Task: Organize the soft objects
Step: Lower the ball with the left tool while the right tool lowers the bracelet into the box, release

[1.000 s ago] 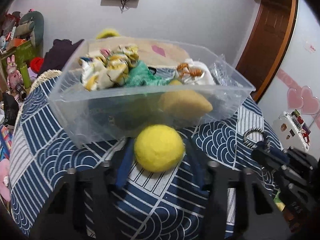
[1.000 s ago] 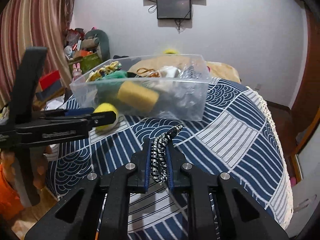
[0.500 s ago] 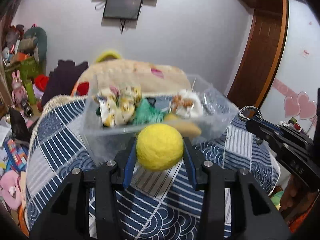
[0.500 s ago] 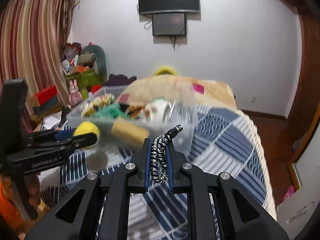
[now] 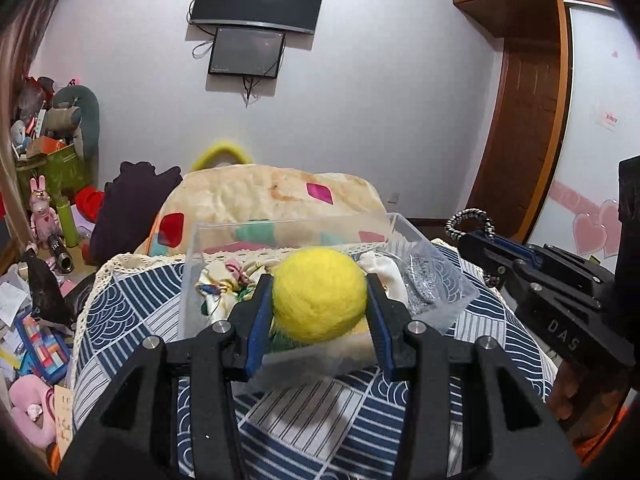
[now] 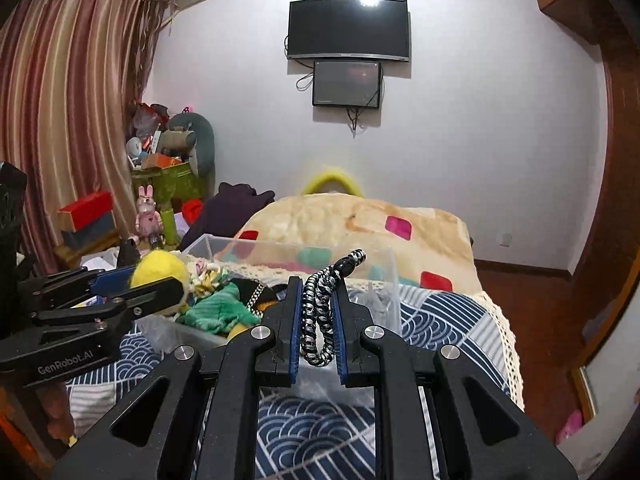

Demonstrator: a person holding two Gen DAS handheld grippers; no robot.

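Observation:
My left gripper (image 5: 318, 304) is shut on a yellow felt ball (image 5: 320, 294) and holds it above the near side of a clear plastic bin (image 5: 192, 256). The bin holds soft things: a floral scrunchie (image 5: 218, 284), a green cloth (image 6: 216, 312) and a white piece (image 5: 380, 270). My right gripper (image 6: 316, 316) is shut on a black-and-white braided hair tie (image 6: 318, 312), held above the bin's near wall (image 6: 384, 276). The right gripper also shows in the left wrist view (image 5: 480, 236), and the left gripper with the ball (image 6: 160, 272) in the right wrist view.
The bin stands on a table with a blue patterned cloth (image 5: 132, 312). Behind it lies a beige blanket with coloured patches (image 5: 272, 196). Cluttered toys and boxes (image 5: 44, 216) sit at the left. A wooden door (image 5: 520, 136) is at the right.
My left gripper closed on the yellow ball and lifted it from the table up over the bin. My right gripper rose with the hair tie and came over the bin's near wall.

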